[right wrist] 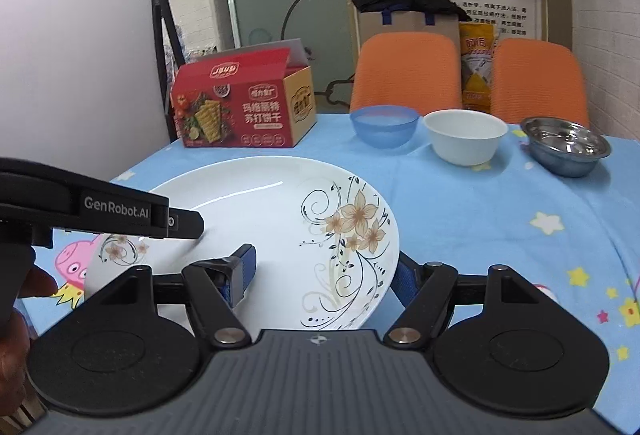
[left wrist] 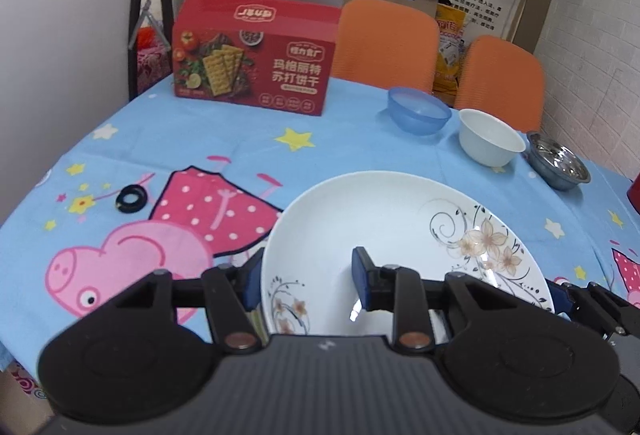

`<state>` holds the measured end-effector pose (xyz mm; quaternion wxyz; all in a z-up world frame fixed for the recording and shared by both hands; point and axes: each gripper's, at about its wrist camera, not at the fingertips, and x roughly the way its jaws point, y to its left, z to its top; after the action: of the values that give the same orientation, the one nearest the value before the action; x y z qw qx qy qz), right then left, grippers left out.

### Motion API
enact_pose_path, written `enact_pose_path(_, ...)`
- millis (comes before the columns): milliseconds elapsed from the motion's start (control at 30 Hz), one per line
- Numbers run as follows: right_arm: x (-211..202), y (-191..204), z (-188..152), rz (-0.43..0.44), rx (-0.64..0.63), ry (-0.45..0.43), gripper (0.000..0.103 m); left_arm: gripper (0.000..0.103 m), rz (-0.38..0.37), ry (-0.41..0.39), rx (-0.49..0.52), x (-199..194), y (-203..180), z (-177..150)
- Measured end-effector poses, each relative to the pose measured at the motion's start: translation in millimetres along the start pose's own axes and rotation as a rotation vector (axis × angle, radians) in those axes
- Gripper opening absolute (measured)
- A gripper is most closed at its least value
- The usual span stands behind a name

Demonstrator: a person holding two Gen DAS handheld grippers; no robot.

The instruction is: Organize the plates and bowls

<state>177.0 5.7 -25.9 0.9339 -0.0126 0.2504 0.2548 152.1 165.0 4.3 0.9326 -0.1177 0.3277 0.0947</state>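
Left fingers: my left gripper (left wrist: 308, 277) is spread wide, one blue pad outside the plate rim at 9 o'clock, the other over the plate's inside.
Right fingers: my right gripper (right wrist: 324, 273) is wide too, straddling the rim at 3 o'clock.
Plate: the flowered white plate (right wrist: 256, 211) sits between both grippers; I cannot tell if it is lifted.
Bowls: blue bowl (right wrist: 384, 131), white bowl (right wrist: 464, 141) and steel bowl (right wrist: 566, 147) stand in a row at 12 to 2 o'clock.
Table: cartoon tablecloth (right wrist: 480, 215), cracker box (right wrist: 244, 111) at 11 o'clock.
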Motion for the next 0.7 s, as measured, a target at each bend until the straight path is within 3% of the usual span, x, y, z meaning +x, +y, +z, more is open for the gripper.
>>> enact_pose_path(167, 13.9, 10.9, -2.3, 0.000, -0.044, 0.027, 0.103, 0.030, -0.043, 0.030, -0.072, 17.7, 22.4, -7.3)
enact_pose_path(333, 15.0, 14.9, -2.5, -0.018, -0.072, 0.017, 0.103, 0.036, -0.077, -0.013, -0.114, 14.4, 36.8, -3.7)
enact_pose_path(467, 12.3, 8.8, -0.4, -0.058, -0.052, -0.001, 0.103, 0.039, -0.073, -0.048, -0.111, 5.2, 39.4, 4.4)
enact_pose_path(600, 21.9, 7.6, 1.2, -0.024, -0.060, 0.063, 0.103, 0.045, -0.089, -0.055, -0.113, 2.2, 35.8, 8.4)
enact_pose_path(700, 18.8, 2.6, -1.4, 0.001, -0.039, 0.053, 0.103, 0.047, -0.097, -0.057, -0.096, 0.7, 30.0, 8.8)
